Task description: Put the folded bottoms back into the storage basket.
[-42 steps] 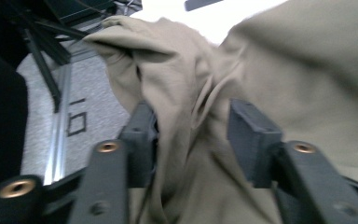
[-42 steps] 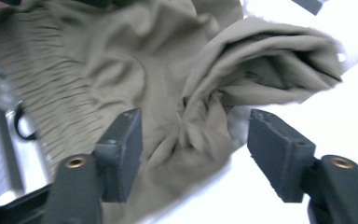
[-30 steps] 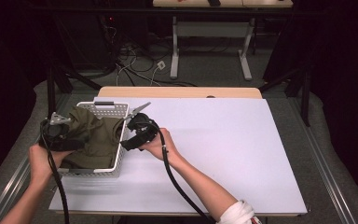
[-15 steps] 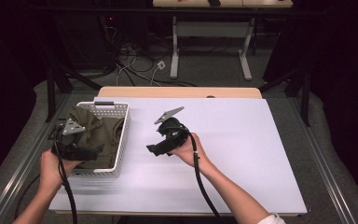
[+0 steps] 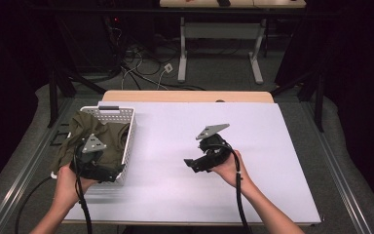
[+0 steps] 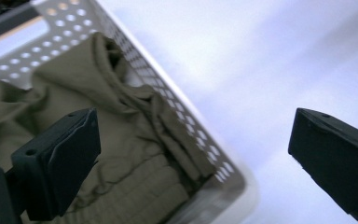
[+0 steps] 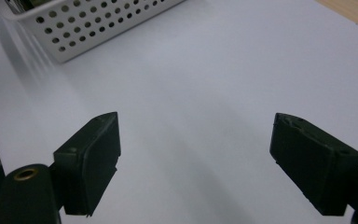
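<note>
olive-green cloth (image 5: 96, 140) is bunched in the white perforated basket (image 5: 129, 131) at the left of the table, one fold spilling over the basket's left rim, so it's contained but not tidy. the left gripper (image 5: 108, 174) sits at the basket's near end, straddling the near right corner; in the left gripper view its jaws are spread wide, one over the cloth (image 6: 135, 154) and one out over the white table sheet (image 6: 270, 70), gripping nothing, which reads like a release or a line-up for a fresh pinch. moving right, the right gripper (image 5: 191, 164) hangs over the bare sheet (image 5: 175, 185), well apart from the basket (image 7: 93, 23), pointing left toward it, jaws wide and empty, probably parked clear so the left hand has room.
</note>
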{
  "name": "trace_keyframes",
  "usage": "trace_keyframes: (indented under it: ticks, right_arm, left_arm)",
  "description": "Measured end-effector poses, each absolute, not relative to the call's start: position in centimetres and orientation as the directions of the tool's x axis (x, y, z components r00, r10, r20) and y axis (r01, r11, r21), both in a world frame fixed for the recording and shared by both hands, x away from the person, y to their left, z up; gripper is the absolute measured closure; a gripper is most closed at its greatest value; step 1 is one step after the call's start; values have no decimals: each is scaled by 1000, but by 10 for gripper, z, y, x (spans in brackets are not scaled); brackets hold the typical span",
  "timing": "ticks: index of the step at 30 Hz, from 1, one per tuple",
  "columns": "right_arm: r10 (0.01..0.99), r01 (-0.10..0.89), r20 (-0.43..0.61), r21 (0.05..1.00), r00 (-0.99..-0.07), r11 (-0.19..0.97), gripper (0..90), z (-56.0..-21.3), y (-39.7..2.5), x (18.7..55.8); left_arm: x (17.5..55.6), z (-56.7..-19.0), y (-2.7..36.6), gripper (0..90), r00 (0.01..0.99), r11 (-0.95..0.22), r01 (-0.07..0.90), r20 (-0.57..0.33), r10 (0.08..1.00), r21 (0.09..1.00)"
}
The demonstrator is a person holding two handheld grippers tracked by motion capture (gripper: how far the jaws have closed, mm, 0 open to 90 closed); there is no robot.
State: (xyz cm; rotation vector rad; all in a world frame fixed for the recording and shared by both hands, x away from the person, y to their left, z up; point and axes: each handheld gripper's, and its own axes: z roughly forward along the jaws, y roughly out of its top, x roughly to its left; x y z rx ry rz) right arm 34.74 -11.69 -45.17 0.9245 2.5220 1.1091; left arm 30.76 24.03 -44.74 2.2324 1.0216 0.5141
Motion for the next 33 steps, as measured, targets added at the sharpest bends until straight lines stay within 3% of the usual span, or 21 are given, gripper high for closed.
trace_keyframes:
  ticks: [12,33]
  right_arm:
    - [685,475,12,730,-728,492,144,-470,-162,322]
    - [739,511,1,722,-674,466,131,-505,-220,273]
  left_arm:
    - [289,-457,218,14,682,-544,500,81,727,674]
    - [262,-485,200,12,699,-557,442,119,706,703]
